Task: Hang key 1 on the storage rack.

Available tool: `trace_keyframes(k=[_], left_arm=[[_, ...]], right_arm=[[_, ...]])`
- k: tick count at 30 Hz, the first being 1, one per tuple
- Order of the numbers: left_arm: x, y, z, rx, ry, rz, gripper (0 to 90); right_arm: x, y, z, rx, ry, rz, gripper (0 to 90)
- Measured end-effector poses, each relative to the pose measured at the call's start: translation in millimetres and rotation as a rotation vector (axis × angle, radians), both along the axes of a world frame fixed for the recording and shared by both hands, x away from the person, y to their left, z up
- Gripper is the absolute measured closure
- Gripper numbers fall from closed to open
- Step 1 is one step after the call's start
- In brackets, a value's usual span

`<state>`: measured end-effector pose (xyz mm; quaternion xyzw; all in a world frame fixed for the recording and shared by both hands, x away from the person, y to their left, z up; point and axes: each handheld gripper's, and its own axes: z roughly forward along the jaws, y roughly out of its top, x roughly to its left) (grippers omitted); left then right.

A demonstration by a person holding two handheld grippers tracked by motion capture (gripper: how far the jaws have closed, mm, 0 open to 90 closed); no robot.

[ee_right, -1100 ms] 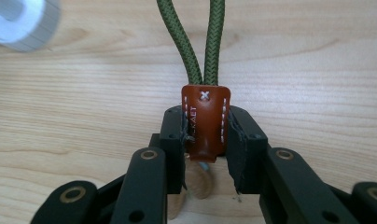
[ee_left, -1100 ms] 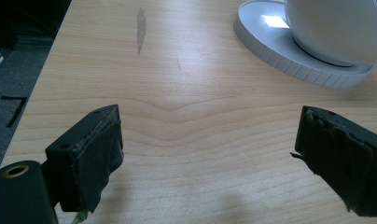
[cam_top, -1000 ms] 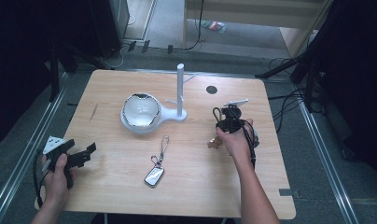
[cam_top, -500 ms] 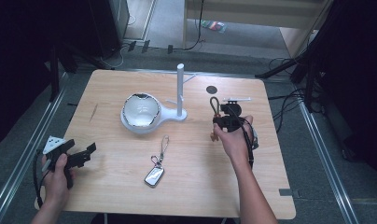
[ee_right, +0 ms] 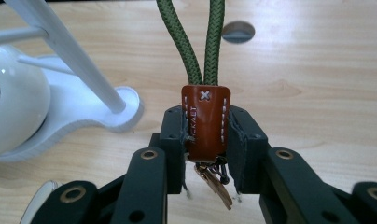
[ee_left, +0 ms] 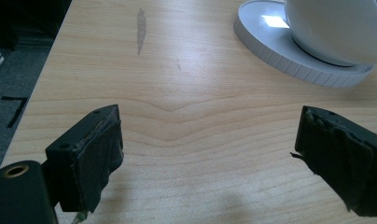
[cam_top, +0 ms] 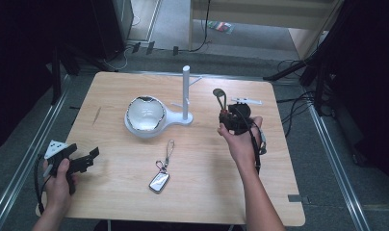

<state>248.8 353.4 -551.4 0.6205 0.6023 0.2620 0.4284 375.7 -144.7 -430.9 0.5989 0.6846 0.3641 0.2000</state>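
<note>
My right gripper (ee_right: 205, 140) is shut on a keychain's brown leather tab (ee_right: 205, 121); its green cord loop (ee_right: 200, 42) stands up from the jaws and metal keys hang below. In the high view that gripper (cam_top: 229, 117) is held above the table right of the white stand's post (cam_top: 186, 91), the cord loop (cam_top: 219, 96) pointing away. The stand has thin pegs and a white bowl (cam_top: 144, 115) on its base. A silver key fob with a strap (cam_top: 160, 182) lies on the table in front. My left gripper (cam_top: 82, 162) stands open at the table's front left corner, jaws wide apart over bare wood (ee_left: 200, 140).
The wooden table (cam_top: 110, 91) has a round cable hole (ee_right: 238, 31) at the back right. The bowl's base (ee_left: 289, 56) lies ahead and right of the left gripper. Dark floor, cables and metal rails surround the table.
The right gripper has lifted the keychain slightly and turned so the green loop points up toward the post. The left gripper has stayed put.
</note>
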Motion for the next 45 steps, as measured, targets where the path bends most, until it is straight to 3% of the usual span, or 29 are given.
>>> trace_keyframes(k=[3, 5, 15, 20, 34, 45], left_arm=[[0.1, 0.0, 0.0, 0.000, 0.000, -0.001, 8.0], [0.1, -0.1, 0.0, -0.001, -0.001, 0.000, 8.0], [-0.1, -0.1, 0.0, 0.000, -0.002, -0.002, 8.0], [-0.1, 0.1, -0.1, -0.001, -0.003, -0.002, 8.0], [0.0, 0.2, -0.1, -0.002, -0.002, -0.003, 8.0], [0.0, 0.2, -0.1, -0.002, -0.003, -0.003, 8.0]], right_arm=[[-1.3, 0.5, 2.9, 0.012, -0.031, 0.004, 70.8], [-2.8, 1.7, 6.1, 0.012, -0.077, 0.016, 70.8], [-4.3, 13.3, 13.6, 0.011, -0.150, 0.028, 70.6], [-2.5, 25.1, 13.6, -0.018, -0.205, 0.058, 70.5], [2.8, 40.8, 21.0, -0.003, -0.265, 0.084, 70.4], [8.5, 49.0, 21.2, 0.008, -0.263, 0.119, 70.3]])
